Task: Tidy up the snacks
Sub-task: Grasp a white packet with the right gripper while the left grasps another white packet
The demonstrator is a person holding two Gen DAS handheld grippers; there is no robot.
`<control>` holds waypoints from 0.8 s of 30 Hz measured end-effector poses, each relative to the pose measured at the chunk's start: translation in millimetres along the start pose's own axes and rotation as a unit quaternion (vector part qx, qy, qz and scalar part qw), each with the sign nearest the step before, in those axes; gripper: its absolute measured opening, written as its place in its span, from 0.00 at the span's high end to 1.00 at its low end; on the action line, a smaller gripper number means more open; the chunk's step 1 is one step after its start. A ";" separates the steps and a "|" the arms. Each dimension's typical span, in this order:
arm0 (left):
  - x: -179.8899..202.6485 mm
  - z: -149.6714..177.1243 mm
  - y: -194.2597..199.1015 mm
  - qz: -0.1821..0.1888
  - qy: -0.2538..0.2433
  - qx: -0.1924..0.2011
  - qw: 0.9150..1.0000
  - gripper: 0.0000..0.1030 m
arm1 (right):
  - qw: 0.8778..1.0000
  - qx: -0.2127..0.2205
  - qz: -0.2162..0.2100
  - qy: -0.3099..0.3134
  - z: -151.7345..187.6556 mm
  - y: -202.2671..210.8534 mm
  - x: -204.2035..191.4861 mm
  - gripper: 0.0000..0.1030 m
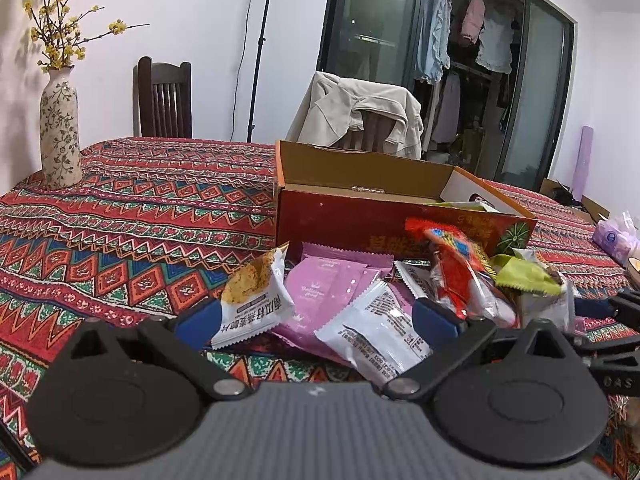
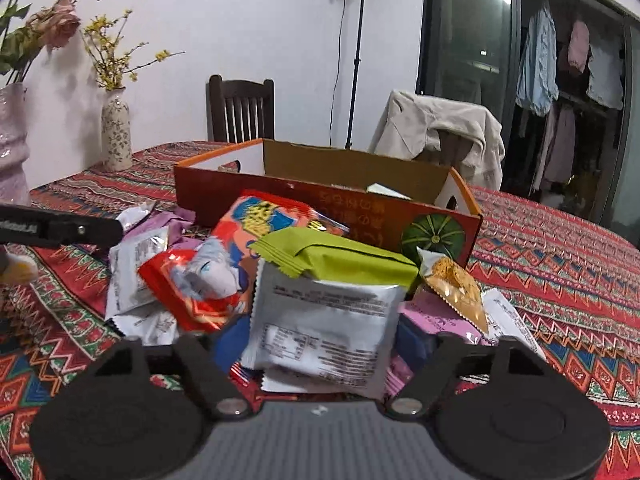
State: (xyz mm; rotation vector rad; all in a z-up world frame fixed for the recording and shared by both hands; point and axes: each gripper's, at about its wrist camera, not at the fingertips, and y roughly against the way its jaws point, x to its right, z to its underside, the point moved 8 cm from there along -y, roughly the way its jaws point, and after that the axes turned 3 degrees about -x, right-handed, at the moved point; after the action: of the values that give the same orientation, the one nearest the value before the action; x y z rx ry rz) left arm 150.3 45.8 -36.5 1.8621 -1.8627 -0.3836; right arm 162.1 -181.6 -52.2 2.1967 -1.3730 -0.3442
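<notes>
A pile of snack packets lies on the patterned tablecloth in front of an open orange cardboard box, also in the right wrist view. My left gripper is open, its blue fingertips either side of a pink packet and a white packet; a white oat-crisp packet rests against the left finger. My right gripper is open around a silver-white packet, with a green packet and a red packet just beyond. Whether the fingers touch the silver packet is unclear.
A floral vase with yellow flowers stands at the table's far left. A pink vase is at the left edge. Two chairs stand behind the table, one draped with a beige jacket. A tissue pack lies right.
</notes>
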 end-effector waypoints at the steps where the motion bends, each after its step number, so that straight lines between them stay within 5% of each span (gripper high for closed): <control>1: 0.6 0.2 -0.2 0.000 -0.001 -0.001 1.000 0.00 | 1.000 0.000 0.000 -0.003 0.4 1.1 -0.7 0.55; 10: 15.3 2.0 -3.7 0.002 -0.006 -0.011 1.000 0.00 | 0.997 0.053 -0.025 -0.040 -3.3 31.3 5.0 0.84; 24: 21.5 4.7 -31.1 -0.067 0.044 -0.062 0.995 0.00 | 0.994 0.083 -0.042 -0.048 1.0 50.8 1.1 0.88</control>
State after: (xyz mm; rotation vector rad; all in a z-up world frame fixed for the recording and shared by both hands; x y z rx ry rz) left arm 175.3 22.7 -53.5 1.8936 -1.6253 -0.4452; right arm 123.8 -200.6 -24.9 2.4089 -1.4065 -0.3817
